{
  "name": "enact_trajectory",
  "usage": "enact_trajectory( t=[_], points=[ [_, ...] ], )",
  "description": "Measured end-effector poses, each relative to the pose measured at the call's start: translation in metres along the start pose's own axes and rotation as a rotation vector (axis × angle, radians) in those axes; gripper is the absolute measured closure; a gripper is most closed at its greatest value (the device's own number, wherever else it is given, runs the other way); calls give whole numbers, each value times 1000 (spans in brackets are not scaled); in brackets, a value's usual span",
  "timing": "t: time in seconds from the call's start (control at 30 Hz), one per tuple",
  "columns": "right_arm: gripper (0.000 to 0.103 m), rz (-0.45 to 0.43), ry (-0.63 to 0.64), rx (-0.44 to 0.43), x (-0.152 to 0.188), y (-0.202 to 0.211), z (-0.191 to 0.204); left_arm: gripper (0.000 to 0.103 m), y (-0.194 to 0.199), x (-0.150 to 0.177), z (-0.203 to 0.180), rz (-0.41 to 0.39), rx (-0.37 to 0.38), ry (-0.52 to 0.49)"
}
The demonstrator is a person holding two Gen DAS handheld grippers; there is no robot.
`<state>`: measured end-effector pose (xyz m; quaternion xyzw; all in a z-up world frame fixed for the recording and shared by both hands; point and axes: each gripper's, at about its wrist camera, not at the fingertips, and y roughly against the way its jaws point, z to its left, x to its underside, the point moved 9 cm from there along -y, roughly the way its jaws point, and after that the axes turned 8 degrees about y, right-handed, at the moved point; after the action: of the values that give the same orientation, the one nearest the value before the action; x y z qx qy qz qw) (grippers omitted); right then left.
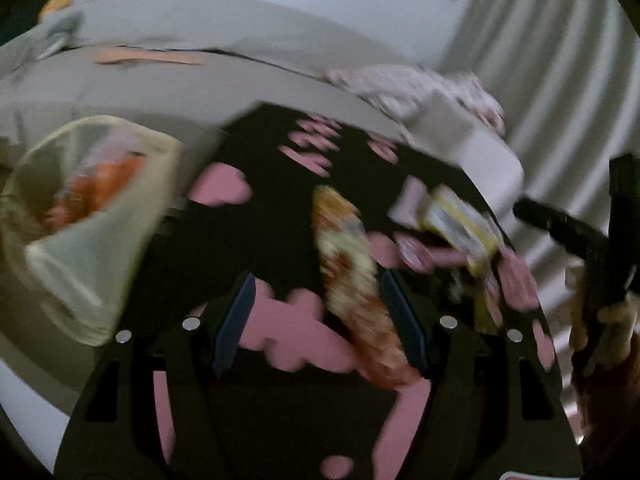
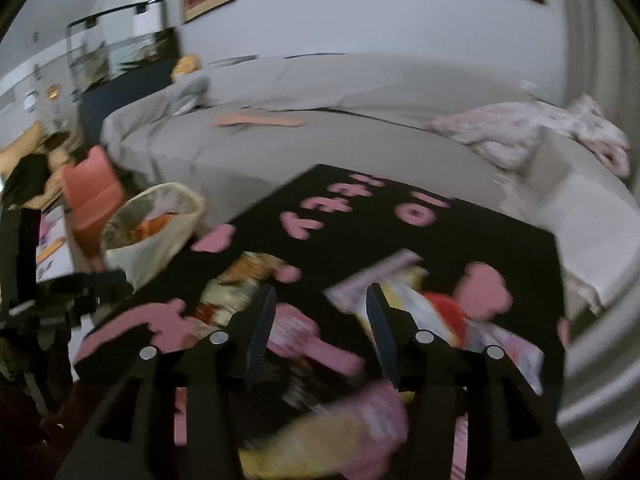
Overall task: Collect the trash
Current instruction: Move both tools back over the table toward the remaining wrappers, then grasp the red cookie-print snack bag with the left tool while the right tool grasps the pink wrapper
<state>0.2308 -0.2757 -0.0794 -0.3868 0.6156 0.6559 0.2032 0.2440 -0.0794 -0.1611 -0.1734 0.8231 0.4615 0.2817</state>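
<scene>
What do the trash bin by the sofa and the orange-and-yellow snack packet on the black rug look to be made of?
Trash bin: apparently a pale, translucent plastic liner; the contents show through it.
Snack packet: probably printed plastic film, flat and crumpled; blur hides any gloss.
Black rug: seemingly matte fabric with pink shapes.

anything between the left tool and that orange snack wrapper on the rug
Nothing visible. The left tool is open, and the orange snack wrapper lies on the black rug running between its fingers, near the right one. Blur hides any contact.
</scene>
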Motion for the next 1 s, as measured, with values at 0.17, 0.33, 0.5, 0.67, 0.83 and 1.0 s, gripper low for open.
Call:
enact_trajectory(
  t=[0.17,0.33,0.5,0.67,0.83,1.0],
  points=[
    [58,6,-61,59,35,24,-27,41,-27,27,-44,91,14,-147],
    [58,37,-117,53,71,35,-36,41,-34,31,-45,96,-30,-164],
    [55,108,-175,-19,97,16,-15,41,-20,12,-25,45,-71,-97],
    [55,166,-218,-15,109,-14,-2,41,-14,13,-5,48,-95,-47],
    [51,186,-174,-56,104,-40,17,41,-15,17,9,58,-106,-8],
    [43,208,-125,-51,96,-55,19,41,-14,17,13,56,-107,4]
  ],
)
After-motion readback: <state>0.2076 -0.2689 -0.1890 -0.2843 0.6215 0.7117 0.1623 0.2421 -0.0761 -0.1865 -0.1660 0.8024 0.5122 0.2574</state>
